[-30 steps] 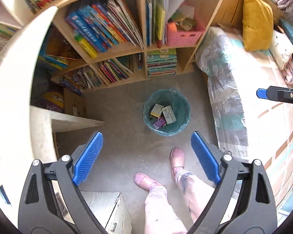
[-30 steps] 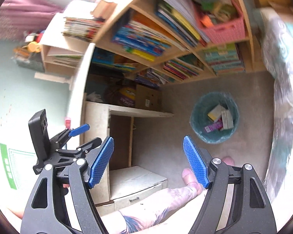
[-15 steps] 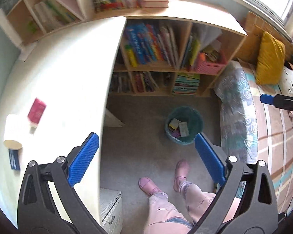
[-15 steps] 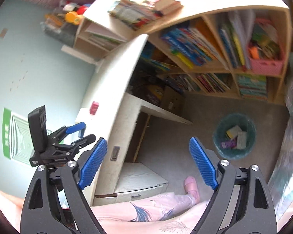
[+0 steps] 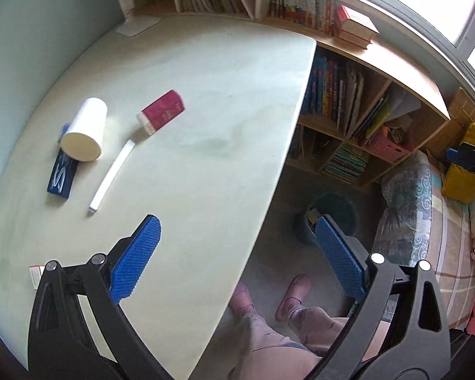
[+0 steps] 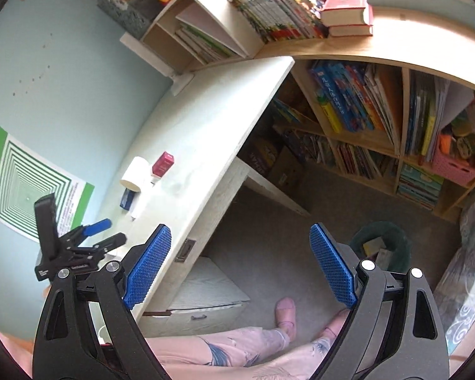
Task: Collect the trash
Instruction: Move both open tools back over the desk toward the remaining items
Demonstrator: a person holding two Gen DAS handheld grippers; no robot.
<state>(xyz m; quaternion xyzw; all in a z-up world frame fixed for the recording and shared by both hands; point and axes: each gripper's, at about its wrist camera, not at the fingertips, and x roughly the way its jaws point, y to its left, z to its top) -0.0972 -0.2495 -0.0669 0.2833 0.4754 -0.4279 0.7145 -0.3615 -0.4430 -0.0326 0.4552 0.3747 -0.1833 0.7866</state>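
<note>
1. Trash is lying on the worktop in the left wrist view: a tipped white paper cup, a red-and-white carton, a white strip and a dark blue wrapper partly under the cup. The left claw is hovering over the worktop's near edge, jaws spread wide and gripping nothing — likely lining up for a pick. The bin is sitting on the floor below, part hidden by one finger.

2. In the right wrist view, the right claw is hanging wide open and empty above the floor — seemingly waiting — while the bin is already holding scraps.
</note>
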